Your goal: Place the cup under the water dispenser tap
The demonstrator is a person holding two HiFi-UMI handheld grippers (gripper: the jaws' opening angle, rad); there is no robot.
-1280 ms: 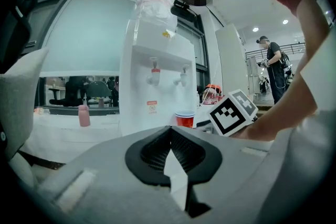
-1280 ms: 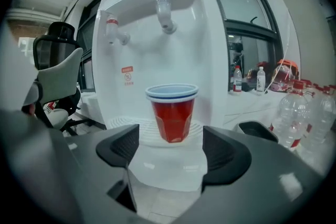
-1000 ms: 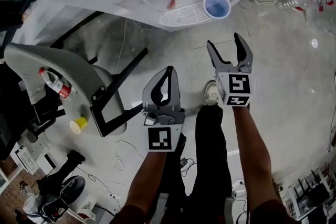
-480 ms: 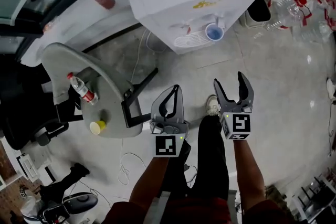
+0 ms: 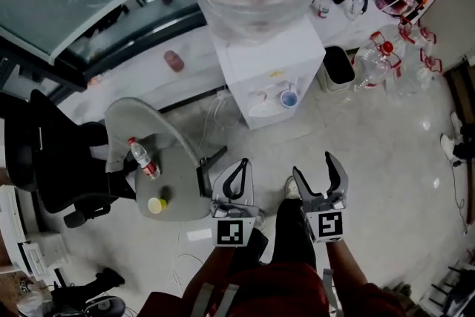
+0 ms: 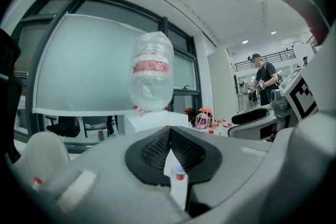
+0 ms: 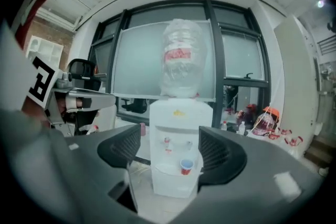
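Right gripper view: your right gripper (image 7: 171, 150) gapes wide, empty; the cup (image 7: 186, 166) stands on the water dispenser (image 7: 178, 113), under its tap; your left gripper (image 6: 169, 140) is pinched closed.

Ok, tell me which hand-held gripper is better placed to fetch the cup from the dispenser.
Right, probably: the right hand-held gripper is open and lines up with the cup; the left hand-held gripper is shut.

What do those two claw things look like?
The left gripper and right gripper are grey, each with two curved jaws lined with black ribbed pads. Each carries a cube with black-and-white square markers. The person wears a red top.
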